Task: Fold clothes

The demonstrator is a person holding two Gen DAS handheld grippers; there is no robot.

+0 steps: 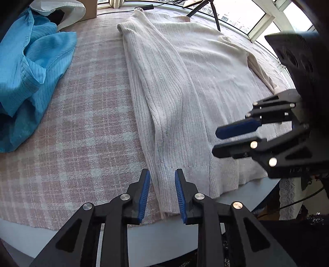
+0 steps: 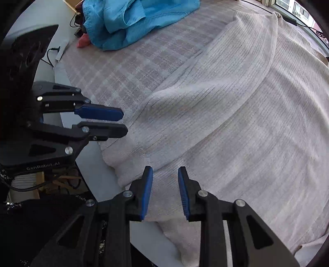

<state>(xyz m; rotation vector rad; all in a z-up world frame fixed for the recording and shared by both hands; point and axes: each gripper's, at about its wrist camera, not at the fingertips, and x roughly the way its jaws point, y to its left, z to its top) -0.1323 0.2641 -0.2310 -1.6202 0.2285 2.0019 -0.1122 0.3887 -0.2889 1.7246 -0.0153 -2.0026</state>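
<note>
A cream ribbed sweater (image 1: 185, 82) lies flat on a pink plaid cloth (image 1: 82, 123), its left sleeve folded lengthwise over the body. My left gripper (image 1: 162, 174) is open, its jaws on either side of the sleeve cuff near the table's front edge. My right gripper (image 1: 216, 141) shows from the side, open, above the sweater's hem. In the right wrist view the sweater (image 2: 236, 113) fills the frame. My right gripper (image 2: 165, 172) is open over the hem, and my left gripper (image 2: 124, 121) hovers open at the left.
A crumpled blue garment (image 1: 30, 71) lies at the left on the plaid cloth, also shown in the right wrist view (image 2: 133, 20). A white garment (image 1: 67, 12) lies behind it. A tripod (image 1: 205, 10) and windows stand at the back. The grey table edge (image 1: 164, 236) runs below the sweater.
</note>
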